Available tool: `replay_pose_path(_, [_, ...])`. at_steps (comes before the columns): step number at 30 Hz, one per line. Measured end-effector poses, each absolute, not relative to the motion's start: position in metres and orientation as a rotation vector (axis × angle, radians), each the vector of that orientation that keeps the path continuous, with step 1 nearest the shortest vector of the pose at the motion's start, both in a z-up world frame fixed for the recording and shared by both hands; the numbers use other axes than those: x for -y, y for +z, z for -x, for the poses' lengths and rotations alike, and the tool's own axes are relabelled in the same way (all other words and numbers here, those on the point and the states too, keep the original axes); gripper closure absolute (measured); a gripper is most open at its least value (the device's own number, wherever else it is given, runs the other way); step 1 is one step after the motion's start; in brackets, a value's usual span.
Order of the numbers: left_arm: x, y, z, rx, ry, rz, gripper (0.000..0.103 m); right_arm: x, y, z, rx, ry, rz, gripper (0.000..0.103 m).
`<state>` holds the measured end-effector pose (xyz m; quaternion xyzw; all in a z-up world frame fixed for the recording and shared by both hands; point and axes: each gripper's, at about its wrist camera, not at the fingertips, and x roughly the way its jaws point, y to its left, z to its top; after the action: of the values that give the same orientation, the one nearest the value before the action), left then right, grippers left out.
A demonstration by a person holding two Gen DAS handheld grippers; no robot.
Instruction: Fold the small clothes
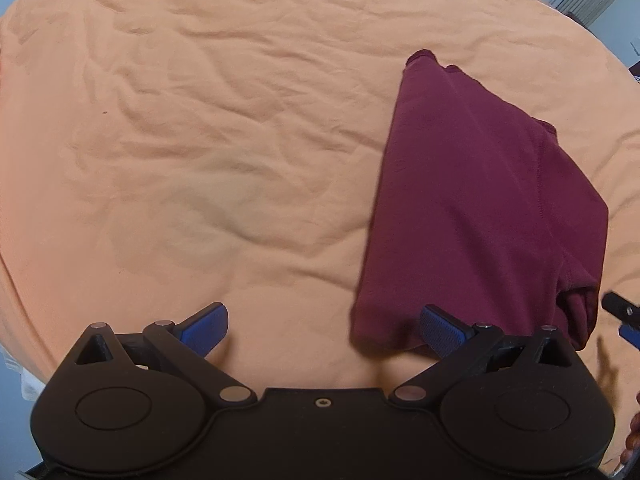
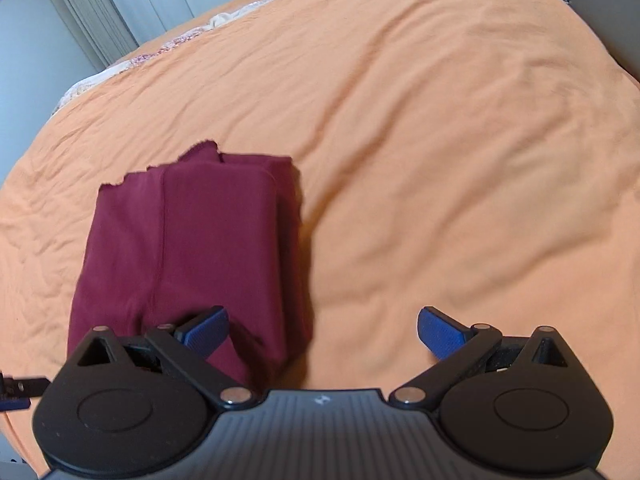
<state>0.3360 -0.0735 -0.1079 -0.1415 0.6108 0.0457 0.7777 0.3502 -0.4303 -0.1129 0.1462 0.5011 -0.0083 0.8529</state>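
— Left wrist view first: is anything holding the clothes, a basket or a bin?

— No container shows. The maroon garment (image 1: 480,208) lies folded into a thick rectangle straight on the orange bedsheet (image 1: 200,140), which is wrinkled all around it.

— And the left gripper (image 1: 324,330)?

— It sits just at the garment's near edge, jaws spread wide with nothing between them. One blue pad (image 1: 442,330) overlaps the garment's near corner in the picture (whether it touches the cloth cannot be told); the other pad is over bare sheet, away from the garment.

— The right one?

— The right gripper (image 2: 323,330) also stands wide apart and empty at the garment's (image 2: 188,248) near edge. One of its fingers (image 2: 206,328) is over the garment's near end, the other over the sheet beside the garment. The garment's frayed far edge points away from both grippers, and each gripper's tip peeks into the other's view beside the garment.
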Motion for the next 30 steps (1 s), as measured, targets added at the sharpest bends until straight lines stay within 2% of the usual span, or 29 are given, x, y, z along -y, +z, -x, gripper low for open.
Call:
replay_pose_path(9, [0.081,-0.111,-0.330,-1.345,0.085,0.310,0.001,0.423,-0.155,-0.380,-1.196,-0.090,-0.489,0.000])
replay_pose_path(19, [0.080,-0.120,-0.330,-1.372,0.093,0.313,0.001,0.381,-0.167,-0.344,-1.265,0.063,-0.163,0.000])
replay_pose_path(30, [0.074,-0.111,-0.339,-1.329,0.096,0.310,0.001,0.435,-0.137,-0.336,-1.078,0.056,-0.407,0.000])
